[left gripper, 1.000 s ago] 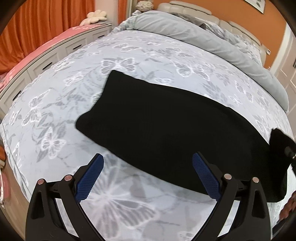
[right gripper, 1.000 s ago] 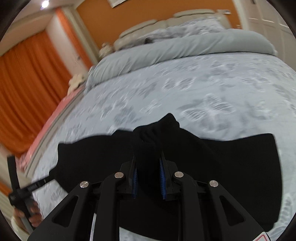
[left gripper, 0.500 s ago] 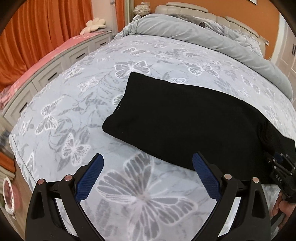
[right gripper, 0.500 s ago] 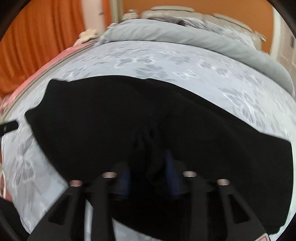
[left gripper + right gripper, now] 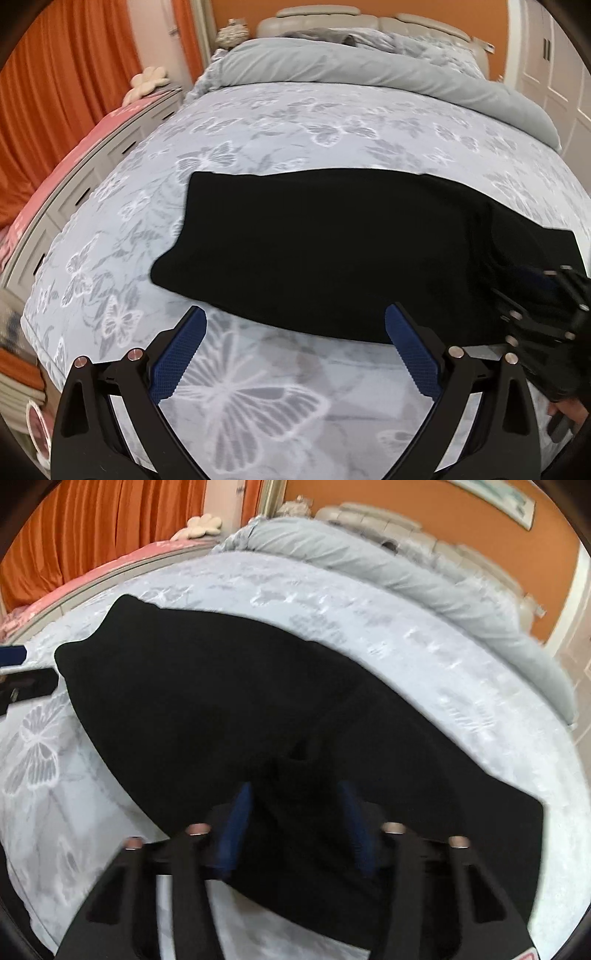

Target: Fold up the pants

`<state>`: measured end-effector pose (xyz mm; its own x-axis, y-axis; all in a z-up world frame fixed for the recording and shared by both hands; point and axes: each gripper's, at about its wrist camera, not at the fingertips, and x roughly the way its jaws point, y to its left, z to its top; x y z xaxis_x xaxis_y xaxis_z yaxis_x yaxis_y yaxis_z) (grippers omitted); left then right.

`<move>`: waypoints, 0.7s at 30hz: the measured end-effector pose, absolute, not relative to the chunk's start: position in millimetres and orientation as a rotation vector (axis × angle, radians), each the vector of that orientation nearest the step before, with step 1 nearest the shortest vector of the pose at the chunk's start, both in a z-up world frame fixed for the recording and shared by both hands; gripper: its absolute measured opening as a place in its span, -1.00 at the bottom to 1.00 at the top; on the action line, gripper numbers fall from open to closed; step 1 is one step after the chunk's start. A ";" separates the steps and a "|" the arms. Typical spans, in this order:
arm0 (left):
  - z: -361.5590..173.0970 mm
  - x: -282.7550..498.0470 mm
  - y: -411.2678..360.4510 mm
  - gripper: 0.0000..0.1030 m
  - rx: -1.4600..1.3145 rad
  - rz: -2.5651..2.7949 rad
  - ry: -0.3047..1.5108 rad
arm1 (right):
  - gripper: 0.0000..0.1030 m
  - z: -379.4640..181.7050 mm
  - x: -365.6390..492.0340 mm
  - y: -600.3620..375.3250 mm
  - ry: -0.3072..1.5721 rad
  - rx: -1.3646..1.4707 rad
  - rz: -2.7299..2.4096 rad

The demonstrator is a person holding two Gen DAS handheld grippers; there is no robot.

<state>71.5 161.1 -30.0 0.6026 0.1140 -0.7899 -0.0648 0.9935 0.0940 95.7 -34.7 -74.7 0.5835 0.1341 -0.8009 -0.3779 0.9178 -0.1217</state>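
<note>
The right tool has its blue pads set either side of a raised bunch of the black pants; its jaws have just been closing, though whether they now pinch the cloth cannot be told (the frame is blurred). The left tool stands spread wide and empty, hovering over the butterfly-print bed just short of the pants' near edge. The pants lie flat across the bed, folded lengthwise. A grey duvet is bunched at the headboard.
</note>
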 end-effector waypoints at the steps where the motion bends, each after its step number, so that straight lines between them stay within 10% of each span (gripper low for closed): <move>1: -31.0 72.0 157.7 0.86 0.064 0.101 0.920 | -0.51 -77.0 98.4 -32.0 0.901 -0.292 0.290; 8: -36.0 74.1 145.9 0.86 0.102 0.098 0.925 | -0.69 -64.2 97.5 -21.7 0.870 -0.267 0.294; 21: -47.5 78.9 152.9 0.86 0.110 0.132 0.960 | -0.37 -82.8 90.6 -6.6 0.882 -0.393 0.286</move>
<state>78.9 152.9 -47.5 0.5666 0.1612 -0.8081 -0.0633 0.9863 0.1523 90.6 -6.6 -82.8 0.6050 0.0812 -0.7921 -0.3997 0.8914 -0.2139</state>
